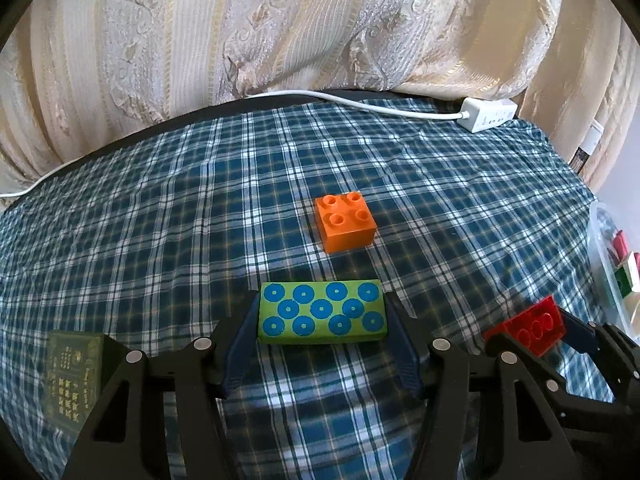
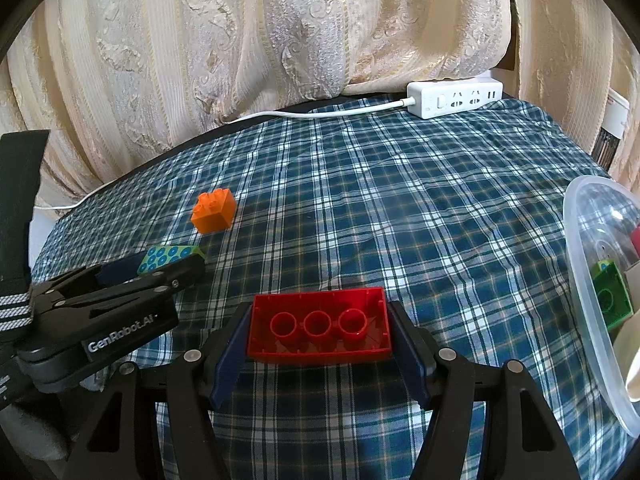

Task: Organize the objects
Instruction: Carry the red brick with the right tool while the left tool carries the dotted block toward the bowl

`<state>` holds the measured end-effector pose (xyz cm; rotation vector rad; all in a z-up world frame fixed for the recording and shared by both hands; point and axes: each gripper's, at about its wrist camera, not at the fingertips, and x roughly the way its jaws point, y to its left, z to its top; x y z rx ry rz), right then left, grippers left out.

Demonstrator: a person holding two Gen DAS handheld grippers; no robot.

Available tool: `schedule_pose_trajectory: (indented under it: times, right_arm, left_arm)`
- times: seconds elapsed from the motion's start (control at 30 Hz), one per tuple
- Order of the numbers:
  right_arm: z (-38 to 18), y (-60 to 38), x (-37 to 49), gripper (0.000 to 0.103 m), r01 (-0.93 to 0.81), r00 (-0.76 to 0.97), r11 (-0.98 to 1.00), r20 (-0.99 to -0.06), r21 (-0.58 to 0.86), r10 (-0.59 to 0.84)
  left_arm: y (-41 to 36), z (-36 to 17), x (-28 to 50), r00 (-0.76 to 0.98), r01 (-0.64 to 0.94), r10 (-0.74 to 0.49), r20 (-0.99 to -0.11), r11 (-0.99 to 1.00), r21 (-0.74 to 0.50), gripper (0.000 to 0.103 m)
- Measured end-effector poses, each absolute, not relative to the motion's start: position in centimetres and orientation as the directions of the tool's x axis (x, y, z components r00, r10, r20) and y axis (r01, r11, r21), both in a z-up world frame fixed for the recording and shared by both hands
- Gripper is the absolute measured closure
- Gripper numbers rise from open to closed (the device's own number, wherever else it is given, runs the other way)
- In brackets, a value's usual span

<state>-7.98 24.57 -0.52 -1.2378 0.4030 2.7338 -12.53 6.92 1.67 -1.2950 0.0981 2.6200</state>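
My left gripper is shut on a green block with blue dots, its pads pressed against the block's two short ends. Beyond it an orange brick sits alone on the plaid cloth. My right gripper is shut on a red brick turned underside up, showing three round tubes. In the right wrist view the left gripper with the green block lies to the left, and the orange brick is farther back. The red brick also shows at the right of the left wrist view.
A clear plastic tub at the right edge holds a green brick and other pieces. A white power strip with its cord lies at the back of the cloth, in front of a cream curtain. A dark printed card lies at the left.
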Motion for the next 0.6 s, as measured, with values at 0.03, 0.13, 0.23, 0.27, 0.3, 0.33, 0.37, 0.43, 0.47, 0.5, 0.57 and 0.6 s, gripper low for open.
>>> schedule_pose_trajectory:
  times: [0.03, 0.13, 0.23, 0.27, 0.3, 0.33, 0.37, 0.43, 0.47, 0.5, 0.57, 0.6]
  right_arm:
    - [-0.5, 24.7, -7.9, 0.034, -0.213, -0.662, -0.957, -0.75, 0.197, -0.007]
    - [-0.3, 24.9, -7.7, 0.034, -0.219, -0.672, -0.953, -0.741, 0.212, -0.01]
    - [0.1, 25.1, -7.5, 0.034, -0.22, -0.691, -0.949, -0.723, 0.225, -0.011]
    - [0.4, 25.3, -7.3, 0.034, -0.222, -0.701, -0.947, -0.713, 0.23, -0.009]
    - [0.6, 25.3, -7.2, 0.034, -0.225, -0.707, -0.946, -0.707, 0.233, -0.007]
    - [0.8, 25.5, -7.0, 0.034, -0.228, -0.714, -0.944, -0.701, 0.238, -0.004]
    - [1.1, 25.8, -6.8, 0.034, -0.237, -0.722, -0.941, -0.692, 0.243, 0.003]
    - [1.6, 26.3, -6.5, 0.034, -0.253, -0.736, -0.934, -0.677, 0.251, 0.018]
    - [1.8, 26.7, -6.3, 0.034, -0.261, -0.743, -0.93, -0.669, 0.26, 0.021]
    - [2.1, 27.0, -6.2, 0.034, -0.267, -0.748, -0.926, -0.663, 0.268, 0.024]
    - [2.5, 27.7, -5.8, 0.034, -0.28, -0.758, -0.919, -0.651, 0.279, 0.033]
    - [2.7, 28.1, -5.6, 0.034, -0.285, -0.762, -0.915, -0.646, 0.285, 0.036]
  left_arm:
    - [7.0, 1.8, -12.3, -0.591, -0.224, 0.165, -0.79, -0.974, -0.036, 0.042]
    - [7.1, 2.2, -11.7, -0.596, -0.227, 0.165, -0.786, -0.973, -0.032, 0.042]
    - [7.3, 2.6, -11.1, -0.604, -0.228, 0.164, -0.78, -0.973, -0.028, 0.042]
    - [7.3, 2.8, -10.9, -0.607, -0.228, 0.163, -0.778, -0.973, -0.025, 0.042]
    - [7.4, 2.9, -10.6, -0.611, -0.229, 0.162, -0.775, -0.973, -0.023, 0.042]
    - [7.4, 3.1, -10.4, -0.614, -0.229, 0.162, -0.773, -0.973, -0.023, 0.042]
    - [7.4, 3.2, -10.3, -0.616, -0.229, 0.163, -0.771, -0.973, -0.023, 0.042]
    - [7.6, 3.5, -9.8, -0.619, -0.231, 0.163, -0.768, -0.973, -0.021, 0.042]
    - [7.7, 3.6, -9.6, -0.621, -0.233, 0.163, -0.767, -0.972, -0.018, 0.042]
    - [7.8, 3.7, -9.3, -0.623, -0.235, 0.163, -0.765, -0.972, -0.015, 0.042]
    - [8.1, 3.9, -9.0, -0.626, -0.24, 0.163, -0.763, -0.971, -0.01, 0.042]
    - [8.2, 4.1, -8.8, -0.628, -0.242, 0.163, -0.761, -0.97, -0.007, 0.042]
